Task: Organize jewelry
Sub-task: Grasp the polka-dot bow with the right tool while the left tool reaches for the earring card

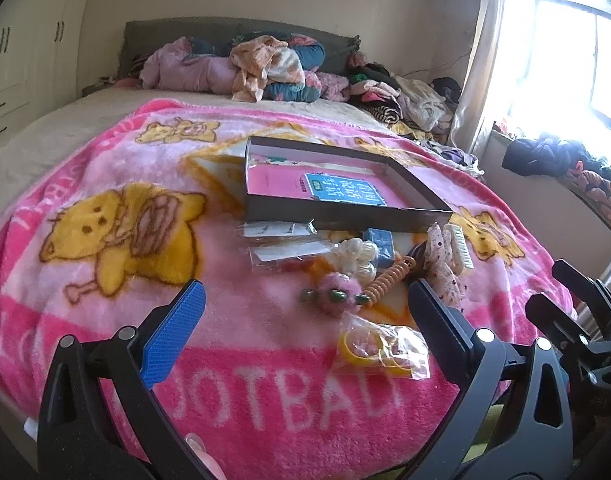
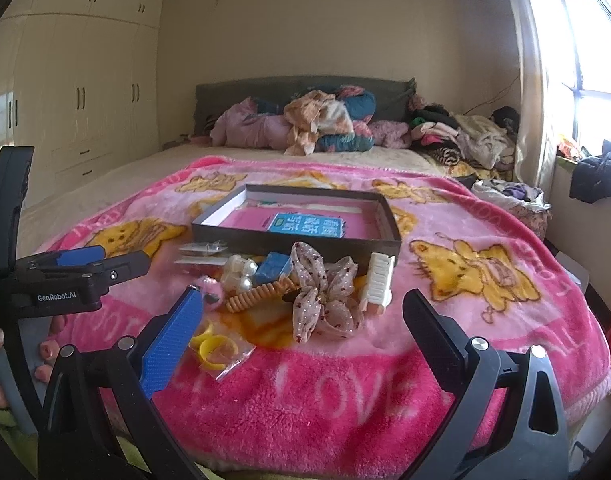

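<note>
Two hand-held grippers over one bed, both empty, jewelry heaped on a pink blanket.

Left hand-held gripper (image 1: 305,304): fingers wide apart, holding nothing. Right hand-held gripper (image 2: 301,316): fingers wide apart, holding nothing. One open dark box (image 2: 385,216) lies on the blanket (image 2: 345,392), one pink card with a blue label inside. Just in front of the box: one spotted fabric bow (image 2: 323,292), one white hair claw (image 2: 379,282), one orange coil tie (image 2: 257,294), one blue block (image 2: 271,266), one pearl cluster (image 2: 239,272), one pink pompom (image 1: 337,294), two flat clear packets (image 1: 279,240), one bag of yellow rings (image 2: 221,350).
</note>
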